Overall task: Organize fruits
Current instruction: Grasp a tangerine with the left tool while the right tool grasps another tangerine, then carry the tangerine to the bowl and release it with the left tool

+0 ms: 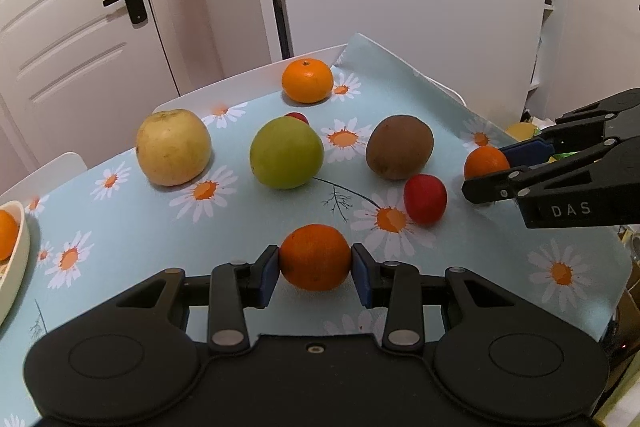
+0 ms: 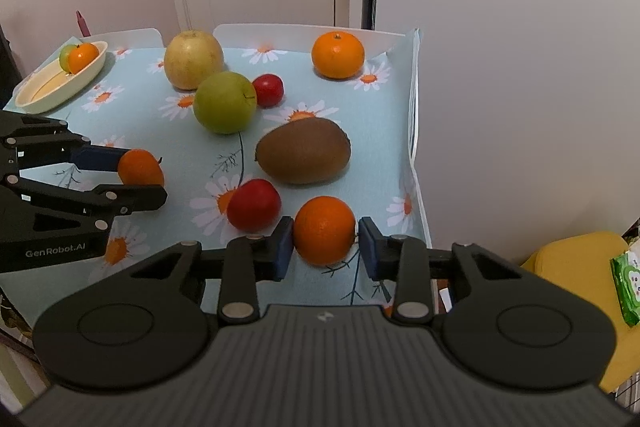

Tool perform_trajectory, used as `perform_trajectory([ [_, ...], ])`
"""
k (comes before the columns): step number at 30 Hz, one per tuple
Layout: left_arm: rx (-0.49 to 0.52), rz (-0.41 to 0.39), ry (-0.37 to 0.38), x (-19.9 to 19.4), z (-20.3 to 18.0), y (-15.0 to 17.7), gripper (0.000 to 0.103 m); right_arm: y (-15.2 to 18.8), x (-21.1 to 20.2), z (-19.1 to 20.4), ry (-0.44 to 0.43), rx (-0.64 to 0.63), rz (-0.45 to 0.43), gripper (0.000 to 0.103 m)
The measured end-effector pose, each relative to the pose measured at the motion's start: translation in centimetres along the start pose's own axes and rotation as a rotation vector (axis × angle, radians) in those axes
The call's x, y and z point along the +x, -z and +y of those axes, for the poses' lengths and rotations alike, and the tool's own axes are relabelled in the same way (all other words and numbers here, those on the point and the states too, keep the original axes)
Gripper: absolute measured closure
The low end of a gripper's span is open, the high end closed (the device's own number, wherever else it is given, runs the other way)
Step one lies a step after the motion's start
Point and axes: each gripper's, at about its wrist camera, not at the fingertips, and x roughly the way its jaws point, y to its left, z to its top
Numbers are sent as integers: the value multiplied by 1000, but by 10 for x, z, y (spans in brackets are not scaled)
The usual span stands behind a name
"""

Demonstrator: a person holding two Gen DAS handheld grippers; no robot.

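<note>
Beside the fuzzy oval kiwi point(image 2: 303, 151), "GenRobot.AI" left tongs point(image 1: 315, 265) and "DAS" right tongs point(image 2: 325, 239) each pinch a dimpled mandarin.

Matt cloth point(image 2: 132, 231) printed with daisies covers the tabletop point(image 2: 304, 31). The kiwi point(image 2: 303, 151) looks rough and fuzzy; the oranges point(image 2: 325, 230) are dimpled, the plums point(image 2: 253, 209) smooth and glossy. The dish point(image 2: 60, 95) looks like glazed ceramic.
</note>
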Motion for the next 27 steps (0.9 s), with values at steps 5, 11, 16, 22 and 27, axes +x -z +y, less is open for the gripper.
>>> perform_trajectory([
  [5, -26, -11, -6, -14, 3, -2, 61, -6, -10, 7, -6, -14, -14, 54],
  [11, -57, -31, -20, -37, 9, -3, 61, -19, -27, 22, -24, -33, -39, 54],
  [16, -93, -54, -47, -62, 23, -5, 61, -34, -42, 42, -50, -53, -63, 54],
  [22, -127, -79, -96, -94, 49, -7, 61, -57, -56, 73, -95, -81, -98, 54],
  [27, -150, -95, -133, -116, 74, -6, 61, -80, -61, 104, -139, -101, -125, 55],
])
